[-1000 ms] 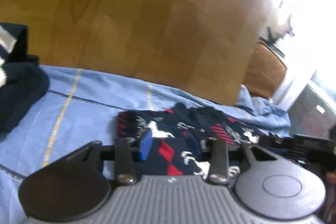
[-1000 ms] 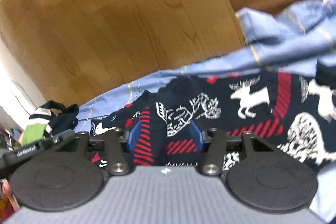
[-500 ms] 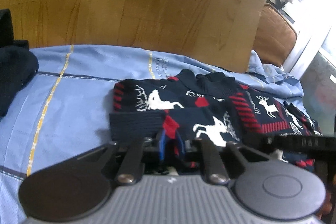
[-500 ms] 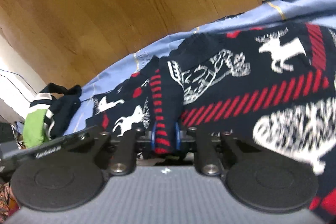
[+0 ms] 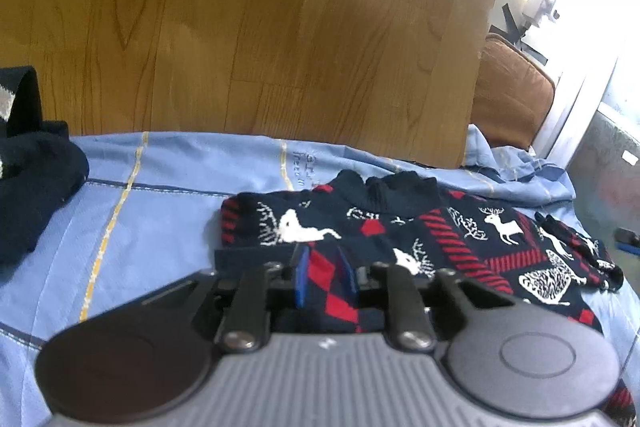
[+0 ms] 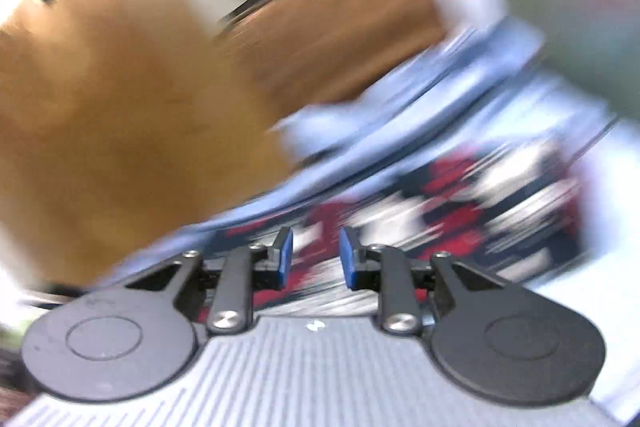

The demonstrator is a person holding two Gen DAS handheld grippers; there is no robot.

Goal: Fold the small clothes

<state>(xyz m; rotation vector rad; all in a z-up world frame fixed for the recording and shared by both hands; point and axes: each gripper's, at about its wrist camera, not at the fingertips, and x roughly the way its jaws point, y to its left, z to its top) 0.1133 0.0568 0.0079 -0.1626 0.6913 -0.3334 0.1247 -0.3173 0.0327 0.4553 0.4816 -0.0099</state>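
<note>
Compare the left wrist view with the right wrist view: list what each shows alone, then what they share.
Left wrist only: the sharp reindeer sweater collar, a dark garment at left, and the left gripper, jaws opening with knit between them.
Right wrist only: the right gripper, jaws opening with nothing pinched, in heavy blur.
Both: the sweater, the blue sheet and the wooden floor.

Before you the sweater (image 5: 400, 239) lies flat on the bed sheet (image 5: 160, 195), its collar toward the far edge. A heap of other clothes (image 5: 32, 179) sits well to its left. The wooden floor (image 5: 240, 27) stretches beyond the sheet.
</note>
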